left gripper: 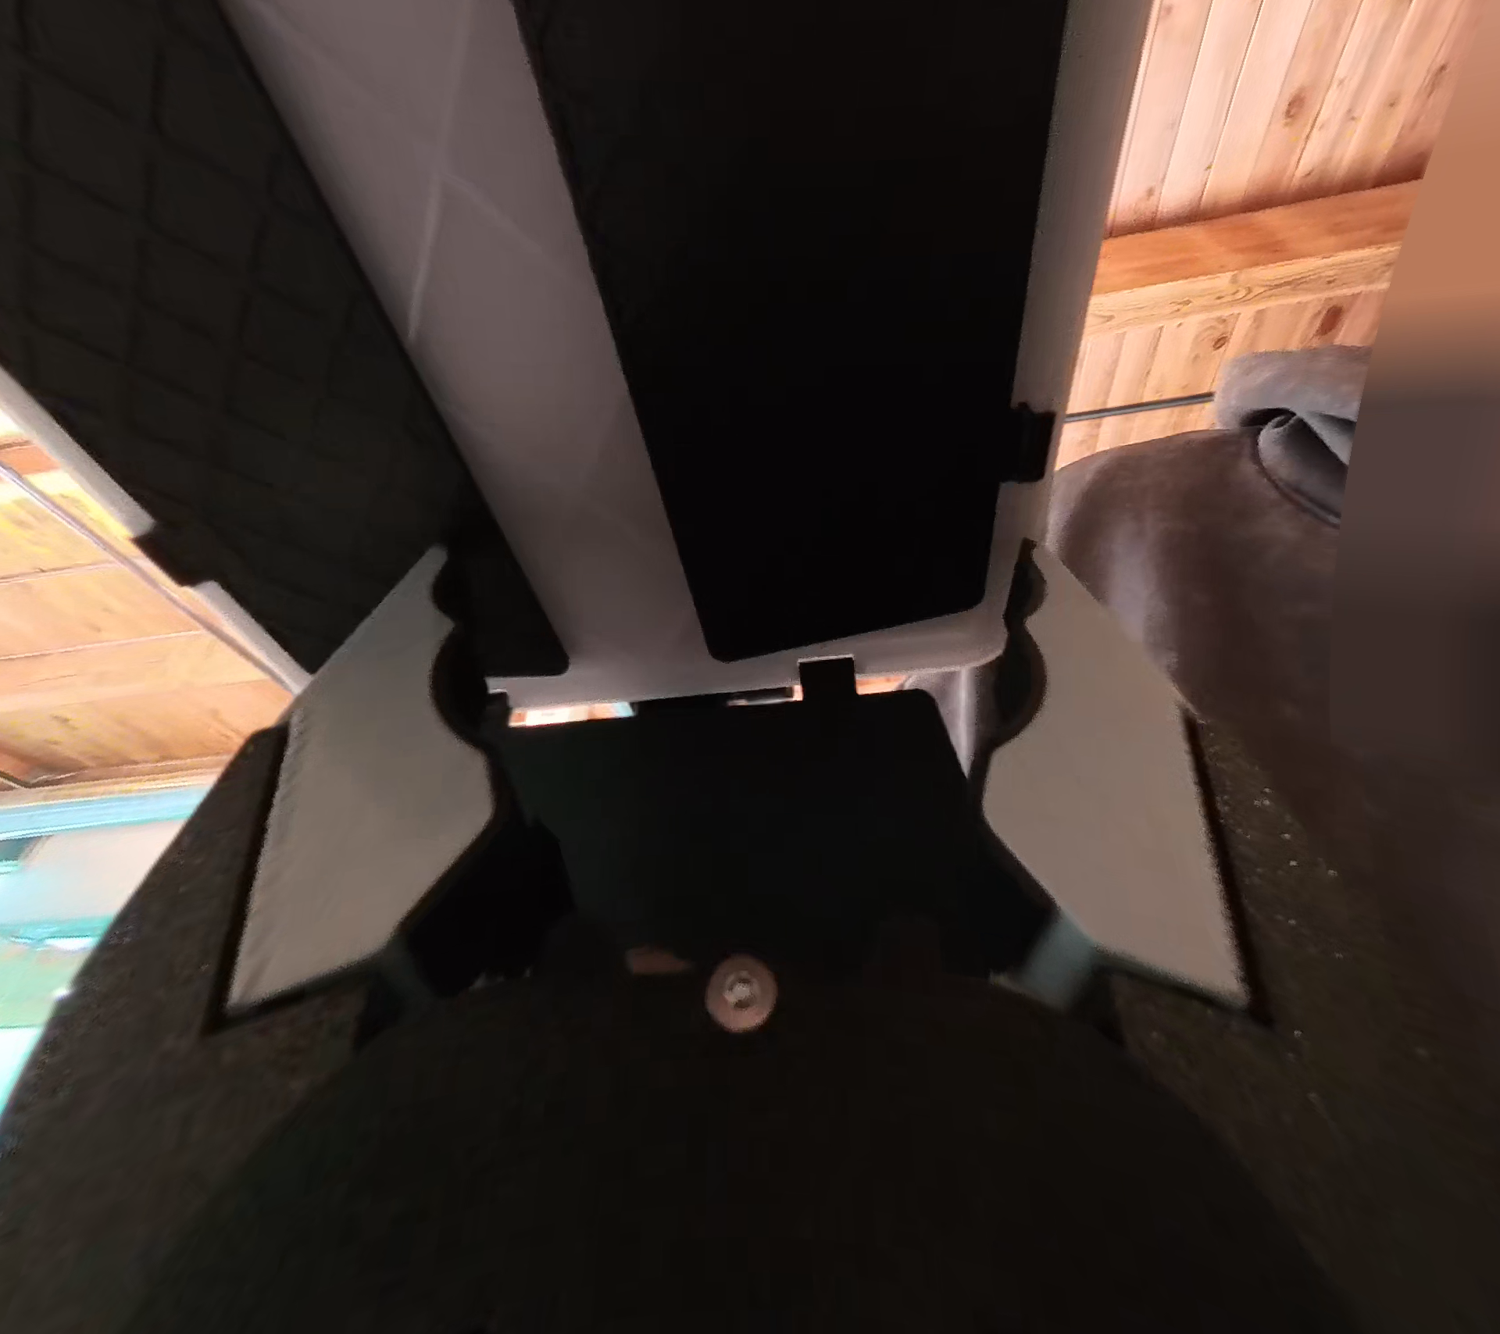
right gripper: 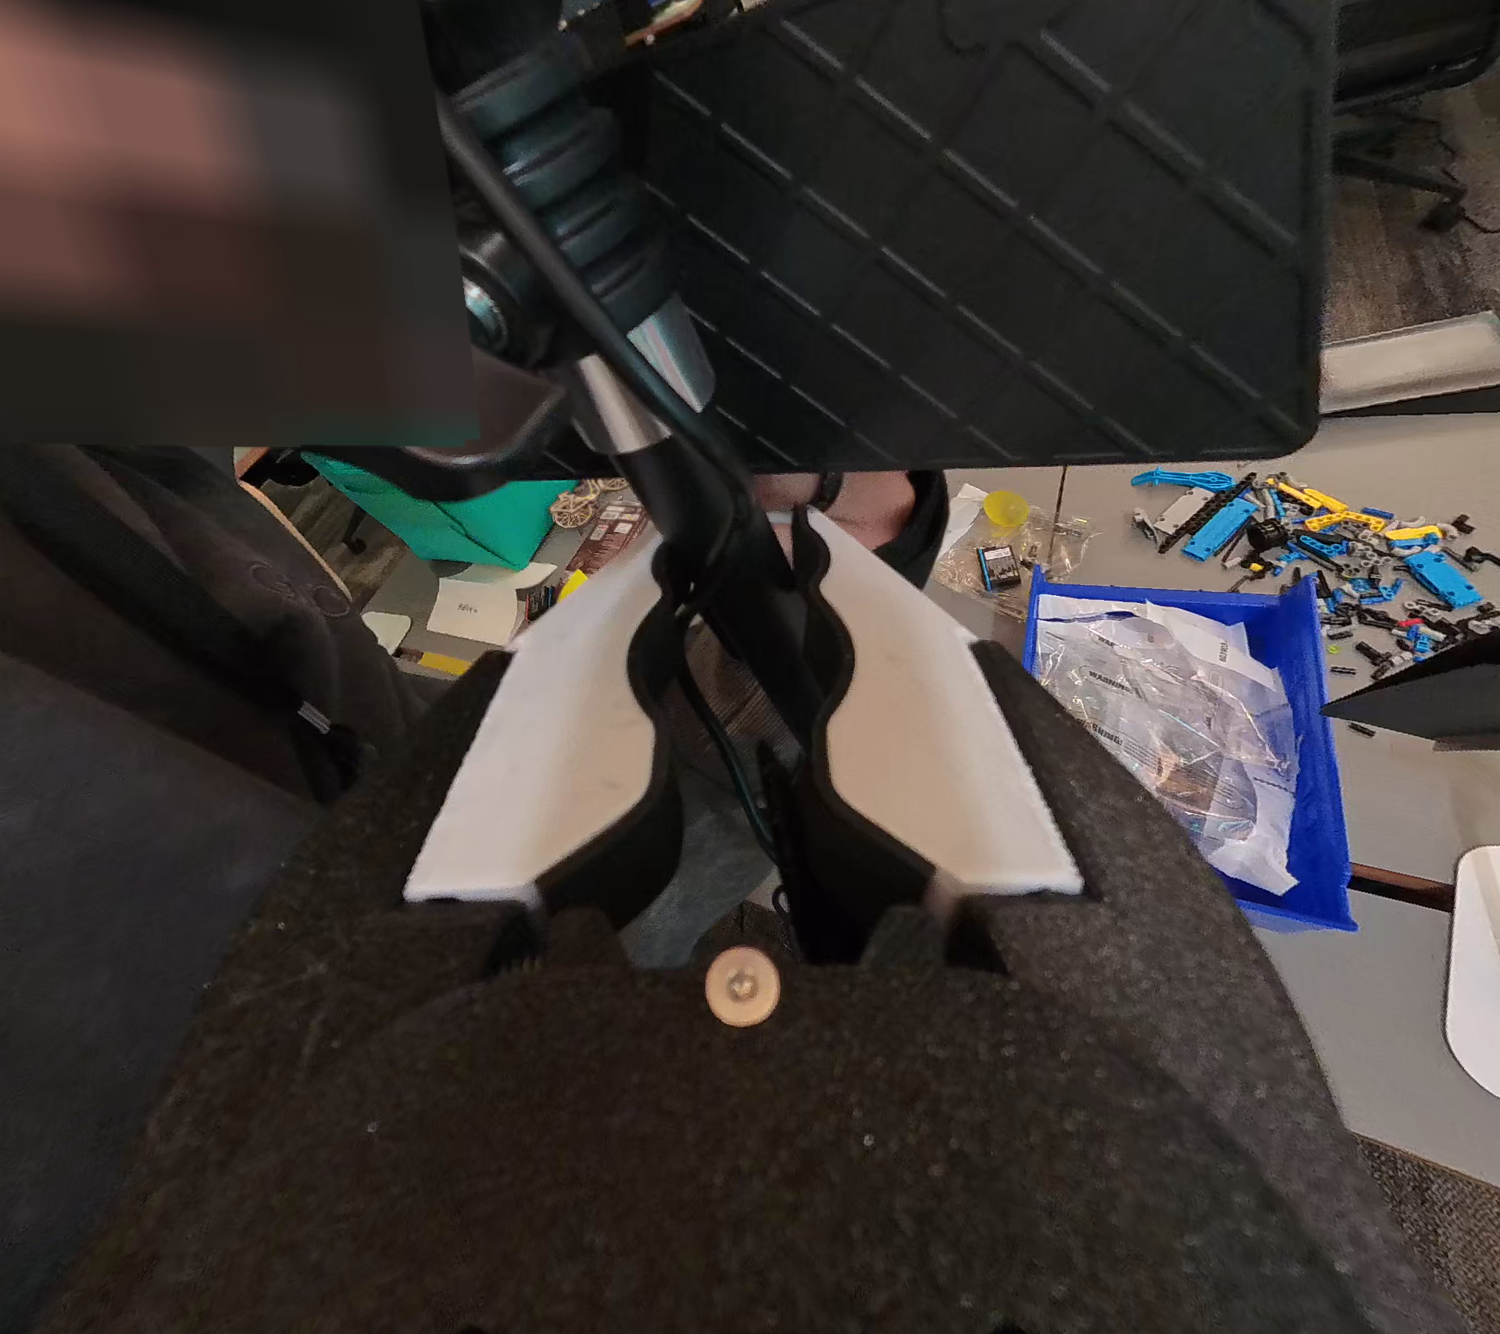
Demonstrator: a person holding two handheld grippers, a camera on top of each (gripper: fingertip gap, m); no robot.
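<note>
Two grippers each close on a part of what looks like one stand, though neither view shows how the parts join. In the left wrist view the left gripper (left gripper: 730, 561) has its white fingers spread wide, and the short end of a long white plastic panel faced with smooth black pads (left gripper: 503, 321) fills the gap. Its corners meet both fingertips, so the fingers seem to press on it from either side. The panel's long axis runs straight away from the fingertips, from the middle of the frame to the top edge. A second black pad with a raised diamond grid (left gripper: 162, 240) slants across the upper left, and a knotty wooden plank wall (left gripper: 1266, 37) fills the upper right. In the right wrist view the right gripper (right gripper: 730, 548) is nearly closed around a slim black rod (right gripper: 698, 508) with a thin cable beside it. The rod rises from between the fingertips toward the upper left, through a silver collar (right gripper: 625, 410) into a ribbed black grip (right gripper: 568, 175). A broad black grid-patterned plate (right gripper: 1015, 199) hangs over the upper right. Below it, at the right, a grey table (right gripper: 1380, 970) carries a blue plastic bin (right gripper: 1319, 808) and scattered blue, yellow and black building pieces (right gripper: 1299, 540), well apart from the gripper.
</note>
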